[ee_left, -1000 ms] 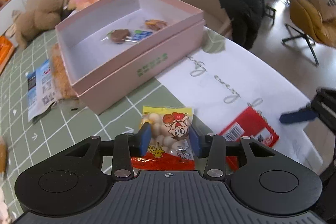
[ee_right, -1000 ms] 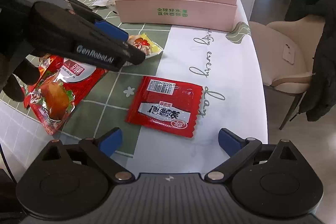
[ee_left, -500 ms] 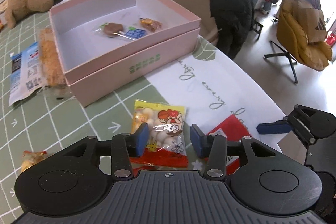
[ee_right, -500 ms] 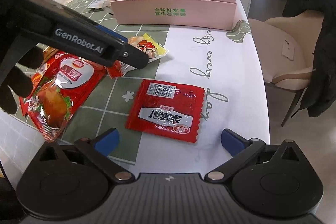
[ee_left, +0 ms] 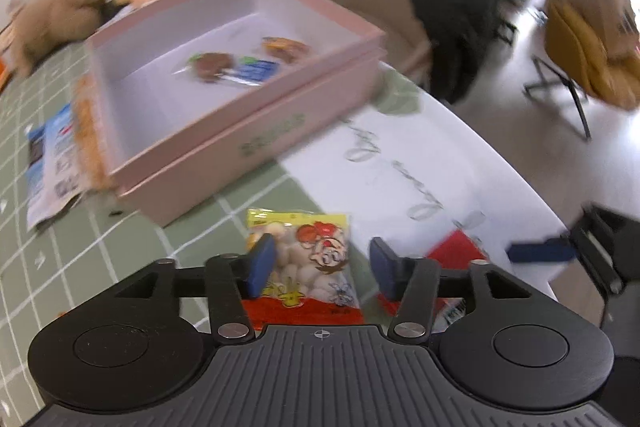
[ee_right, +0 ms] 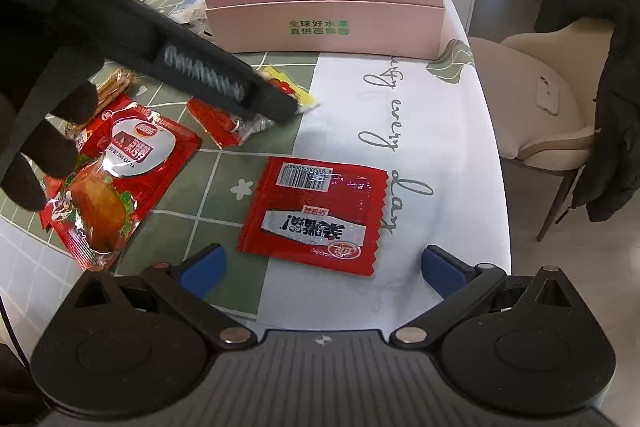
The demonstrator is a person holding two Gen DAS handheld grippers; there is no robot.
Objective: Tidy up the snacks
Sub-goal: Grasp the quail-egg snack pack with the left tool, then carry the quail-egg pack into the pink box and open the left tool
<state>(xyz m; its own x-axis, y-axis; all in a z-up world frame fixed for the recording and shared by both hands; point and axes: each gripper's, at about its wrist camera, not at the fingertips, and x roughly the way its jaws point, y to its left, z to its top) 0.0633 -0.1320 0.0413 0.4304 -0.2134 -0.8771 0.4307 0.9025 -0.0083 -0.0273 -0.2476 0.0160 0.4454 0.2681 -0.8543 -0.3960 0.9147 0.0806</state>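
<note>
The left hand-held gripper (ee_left: 320,263) is opening its jaws, the yellow-topped snack bag (ee_left: 308,261) lying between them on the tabletop (ee_left: 420,163), just short of the pink box (ee_left: 248,115). To the right, the right hand-held gripper (ee_right: 322,267) stands wide and empty above the red packet (ee_right: 316,213).

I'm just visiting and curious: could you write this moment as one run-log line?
left tongs: opening, cartoon snack bag between pads | right tongs: open, empty, above red packet | pink box: not yet reached

Black left gripper (ee_left: 320,263), blue pads (ee_left: 261,265), silver screws, black glove (ee_right: 44,147)
</note>
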